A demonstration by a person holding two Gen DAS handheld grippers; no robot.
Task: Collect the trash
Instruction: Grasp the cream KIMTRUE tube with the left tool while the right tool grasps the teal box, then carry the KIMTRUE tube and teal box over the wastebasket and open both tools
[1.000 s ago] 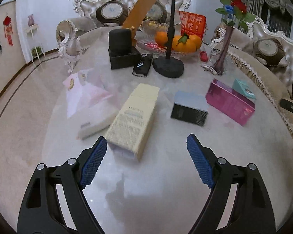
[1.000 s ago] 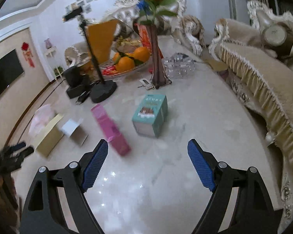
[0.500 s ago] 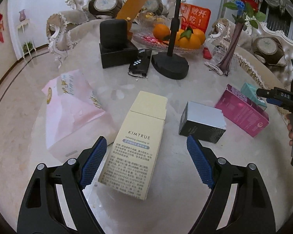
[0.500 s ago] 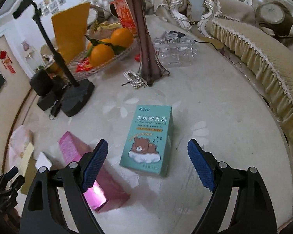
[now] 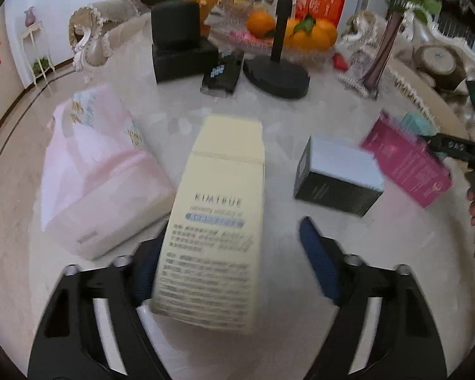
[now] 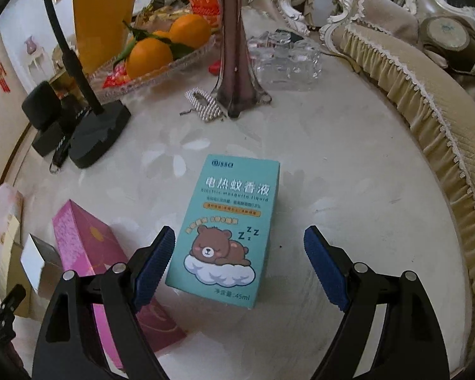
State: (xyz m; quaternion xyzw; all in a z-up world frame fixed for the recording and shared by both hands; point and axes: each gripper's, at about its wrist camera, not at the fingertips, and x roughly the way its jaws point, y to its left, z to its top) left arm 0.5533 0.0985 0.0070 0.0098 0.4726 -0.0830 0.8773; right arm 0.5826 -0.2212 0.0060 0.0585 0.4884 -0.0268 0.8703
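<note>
Straddling two cartons, one between each pair of your spread fingers.

Your left gripper [image 5: 228, 259] is wide open with the pale yellow printed carton [image 5: 218, 221] lying flat between its blue pads, gripped by neither; a pink tissue pack [image 5: 95, 171] sits just to its left, a black-and-white box [image 5: 338, 177] ahead to the right. Your right gripper [image 6: 240, 269] is equally open around the teal cardboard box with a sleeping bear [image 6: 228, 224], again untouched. Only the right view shows that box's face, and the magenta carton [image 6: 91, 253] close beside its left finger; the left view shows these two only far off to the right, blurred, on the marble tabletop [image 6: 348, 164].
</note>
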